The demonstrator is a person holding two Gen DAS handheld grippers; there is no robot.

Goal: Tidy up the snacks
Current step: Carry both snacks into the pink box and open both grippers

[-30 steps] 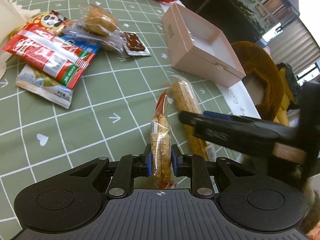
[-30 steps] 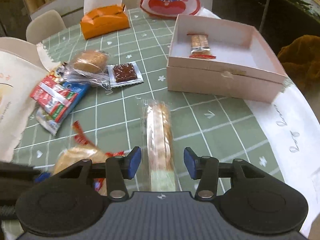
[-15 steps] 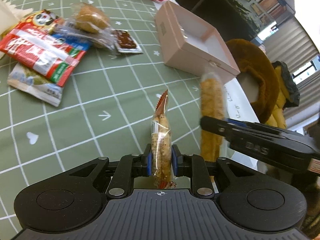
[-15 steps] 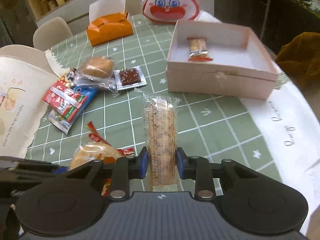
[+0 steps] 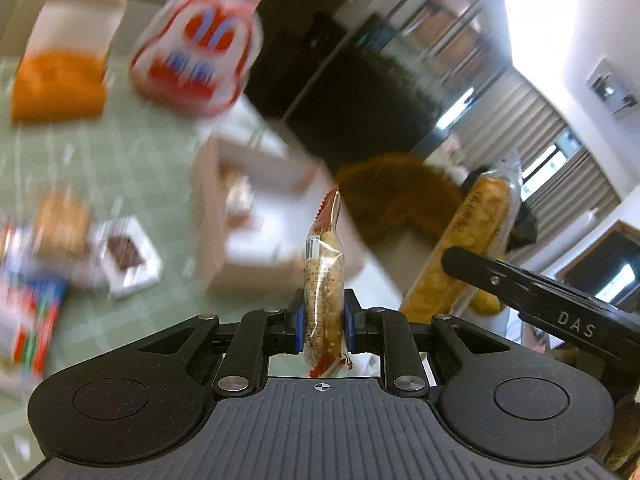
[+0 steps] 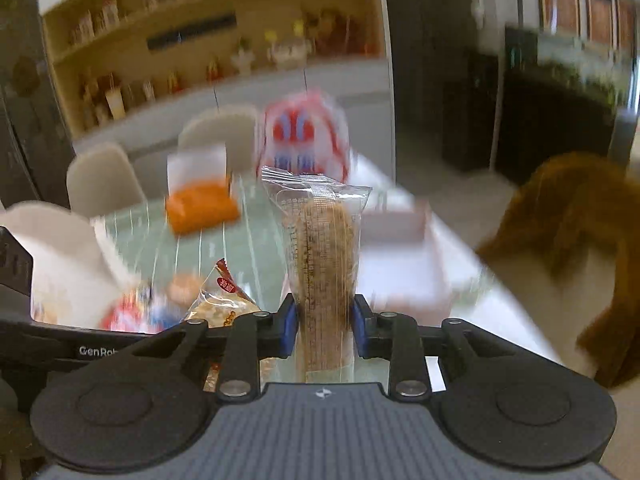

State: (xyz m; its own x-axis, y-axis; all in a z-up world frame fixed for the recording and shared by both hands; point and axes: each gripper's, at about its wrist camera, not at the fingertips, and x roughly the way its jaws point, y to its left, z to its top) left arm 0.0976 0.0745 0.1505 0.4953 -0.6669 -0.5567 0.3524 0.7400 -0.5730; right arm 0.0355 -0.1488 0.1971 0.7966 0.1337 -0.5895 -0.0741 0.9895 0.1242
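Note:
My left gripper (image 5: 323, 326) is shut on a small clear-and-red rice cracker packet (image 5: 323, 280), held up above the table. My right gripper (image 6: 323, 330) is shut on a long clear-wrapped biscuit stick (image 6: 323, 264), also lifted; the stick shows at the right of the left wrist view (image 5: 464, 240). The pink open box (image 5: 256, 216) lies ahead, blurred, with one small snack inside; it also shows in the right wrist view (image 6: 400, 256). The cracker packet shows low left in the right wrist view (image 6: 220, 304).
On the green checked tablecloth (image 5: 160, 168) lie a brownie packet (image 5: 126, 252), a wrapped bun (image 5: 60, 220) and red packets (image 5: 28, 320). An orange tissue box (image 5: 56, 84) and a bunny bag (image 5: 196, 52) stand at the back. A brown cushion (image 6: 572, 240) is at the right.
Both grippers have risen and tilted up with their snacks, so the views now look across the table toward the box and room. The background is motion-blurred.

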